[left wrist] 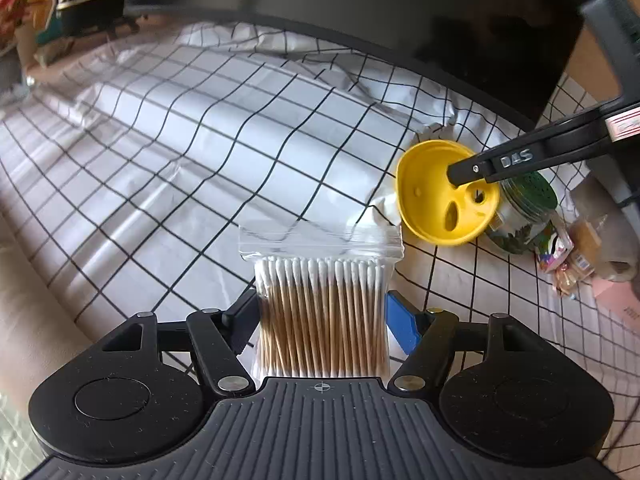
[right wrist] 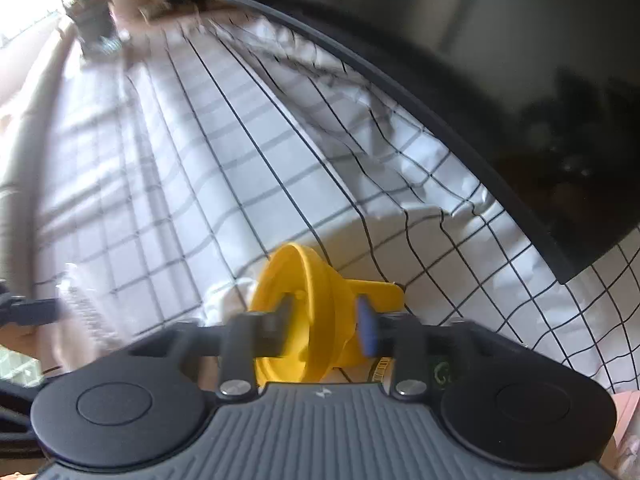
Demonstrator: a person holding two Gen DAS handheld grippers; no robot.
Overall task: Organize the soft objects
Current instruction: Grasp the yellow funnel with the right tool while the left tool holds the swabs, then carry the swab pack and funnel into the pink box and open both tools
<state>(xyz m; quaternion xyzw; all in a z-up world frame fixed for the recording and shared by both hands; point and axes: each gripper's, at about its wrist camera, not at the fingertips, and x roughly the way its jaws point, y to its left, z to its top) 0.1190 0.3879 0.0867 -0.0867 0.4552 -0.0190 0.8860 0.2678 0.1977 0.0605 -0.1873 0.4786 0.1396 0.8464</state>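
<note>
already both fingers are closed on loads: the left gripper (left wrist: 322, 312) pinches the bag of cotton swabs (left wrist: 322, 300), sticks pointing away, while the right gripper (right wrist: 320, 328) clamps the yellow funnel (right wrist: 304, 312) just right, above the checked cloth (left wrist: 200, 140).

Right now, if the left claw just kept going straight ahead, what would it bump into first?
Probably nothing soon. The left claw already grips a bag of cotton swabs; ahead lies only the checked cloth, then the dark panel. Depth is unclear.

Two close wrist views (shared yellow funnel (left wrist: 436, 204)).
</note>
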